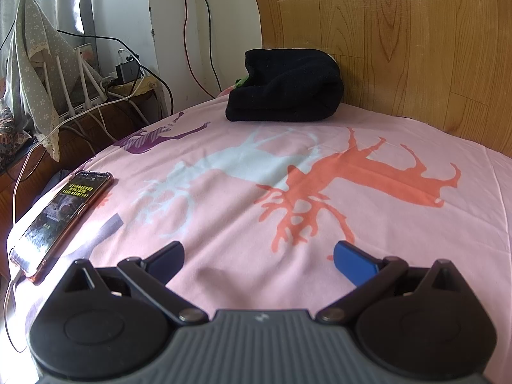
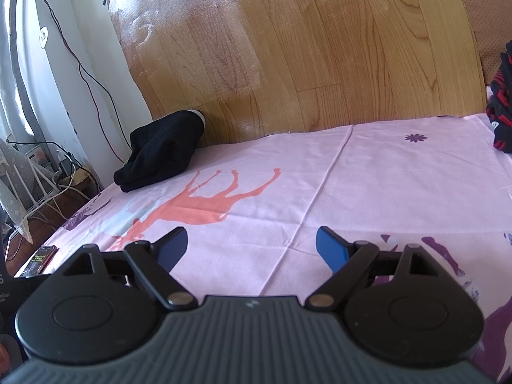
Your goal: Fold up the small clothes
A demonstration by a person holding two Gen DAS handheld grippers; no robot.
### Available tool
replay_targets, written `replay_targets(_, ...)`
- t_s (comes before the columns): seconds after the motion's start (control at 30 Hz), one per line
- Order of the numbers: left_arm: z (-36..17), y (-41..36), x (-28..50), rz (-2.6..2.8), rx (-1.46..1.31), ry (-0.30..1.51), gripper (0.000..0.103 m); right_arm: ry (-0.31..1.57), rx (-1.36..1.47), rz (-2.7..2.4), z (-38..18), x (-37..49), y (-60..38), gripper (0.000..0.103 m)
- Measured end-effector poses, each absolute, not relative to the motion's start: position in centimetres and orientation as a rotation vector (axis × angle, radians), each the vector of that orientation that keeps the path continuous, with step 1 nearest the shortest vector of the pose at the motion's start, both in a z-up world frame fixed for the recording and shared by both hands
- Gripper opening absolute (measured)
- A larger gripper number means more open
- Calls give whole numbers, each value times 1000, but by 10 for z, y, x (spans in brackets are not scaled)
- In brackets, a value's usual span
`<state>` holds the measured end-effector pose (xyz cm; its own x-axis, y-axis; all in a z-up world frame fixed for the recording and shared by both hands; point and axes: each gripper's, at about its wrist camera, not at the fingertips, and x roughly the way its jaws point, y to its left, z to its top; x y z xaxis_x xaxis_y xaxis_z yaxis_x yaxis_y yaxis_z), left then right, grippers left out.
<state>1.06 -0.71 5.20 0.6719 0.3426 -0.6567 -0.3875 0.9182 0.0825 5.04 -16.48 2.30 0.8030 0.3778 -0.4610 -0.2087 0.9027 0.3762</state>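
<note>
Left gripper [image 1: 258, 256] and right gripper [image 2: 251, 245]: fingers spread, holding nothing, low over the sheet [image 1: 224, 224]. Black garment [image 1: 284, 86], apparently folded, lies well ahead.

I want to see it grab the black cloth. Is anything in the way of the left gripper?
Nothing visible is. Only bare pink sheet lies between the open left gripper and the black cloth. The phone sits off to the left side.

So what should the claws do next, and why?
Probably move the right claw toward the red-and-black garment at the sheet's far right edge. Both claws are open and empty, and the black garment already looks folded.
</note>
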Motion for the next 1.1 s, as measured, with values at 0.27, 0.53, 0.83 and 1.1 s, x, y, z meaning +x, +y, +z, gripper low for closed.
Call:
replay_targets(0.27,52,-7,10,414,-64,724,103,556,318,321,23,50,-165,89)
replay_targets(0.53,52,-7,10,414,-63,723,103,556,320,320,24,50,-166,89)
replay_targets(0.83,52,-7,10,413,-61,723,103,557,335,315,23,52,-168,90)
replay_targets(1.1,53,-8,9,391,-54,707,103,549,339,312,24,52,-168,90)
